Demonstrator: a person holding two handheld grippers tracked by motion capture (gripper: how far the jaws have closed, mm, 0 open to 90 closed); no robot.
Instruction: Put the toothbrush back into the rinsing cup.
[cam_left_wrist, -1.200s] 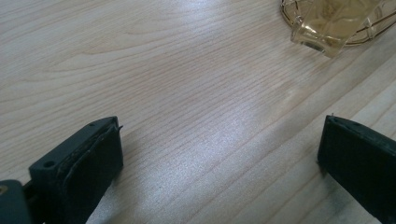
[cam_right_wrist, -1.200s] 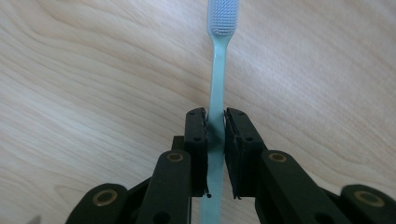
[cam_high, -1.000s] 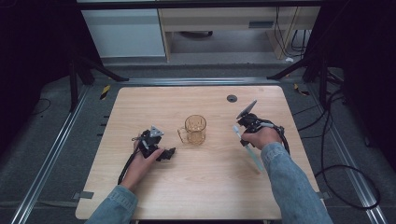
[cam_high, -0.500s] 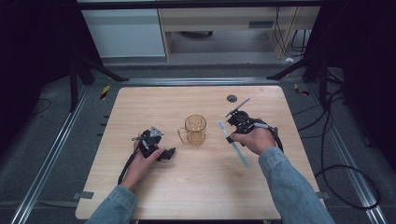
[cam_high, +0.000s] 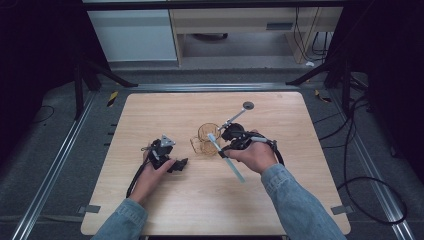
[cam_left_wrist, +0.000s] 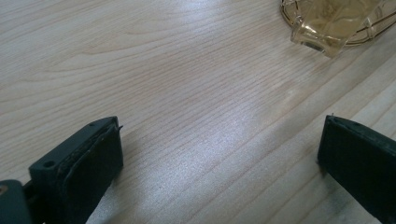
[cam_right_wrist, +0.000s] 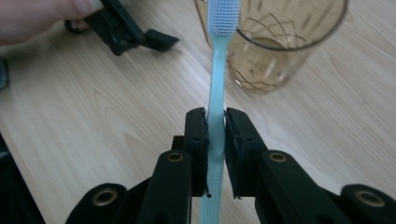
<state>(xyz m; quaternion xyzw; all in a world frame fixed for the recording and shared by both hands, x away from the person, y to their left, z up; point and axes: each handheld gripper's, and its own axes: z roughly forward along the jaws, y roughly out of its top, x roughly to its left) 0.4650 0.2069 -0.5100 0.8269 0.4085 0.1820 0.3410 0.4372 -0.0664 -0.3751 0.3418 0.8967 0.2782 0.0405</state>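
Note:
A clear amber cup (cam_high: 206, 134) with a handle stands near the middle of the wooden table (cam_high: 150, 110). My right gripper (cam_high: 223, 148) is just right of it, shut on a light blue toothbrush (cam_high: 235, 171). In the right gripper view the jaws (cam_right_wrist: 215, 135) clamp the toothbrush (cam_right_wrist: 215, 84) by its handle, and the bristle head reaches the rim of the cup (cam_right_wrist: 280, 51). My left gripper (cam_high: 176, 165) rests on the table left of the cup. Its jaws (cam_left_wrist: 219, 154) stand wide open over bare wood, with the cup (cam_left_wrist: 327, 23) beyond them.
A small dark disc (cam_high: 248, 105) lies on the table behind the cup. Metal rails (cam_high: 65, 145) run along the table's sides, and cables (cam_high: 360, 170) trail on the floor at the right. Shelving (cam_high: 225, 25) stands beyond the far edge.
My right gripper has carried the toothbrush leftward and slightly up, from the table's right part to the cup's rim. The left gripper has stayed where it was.

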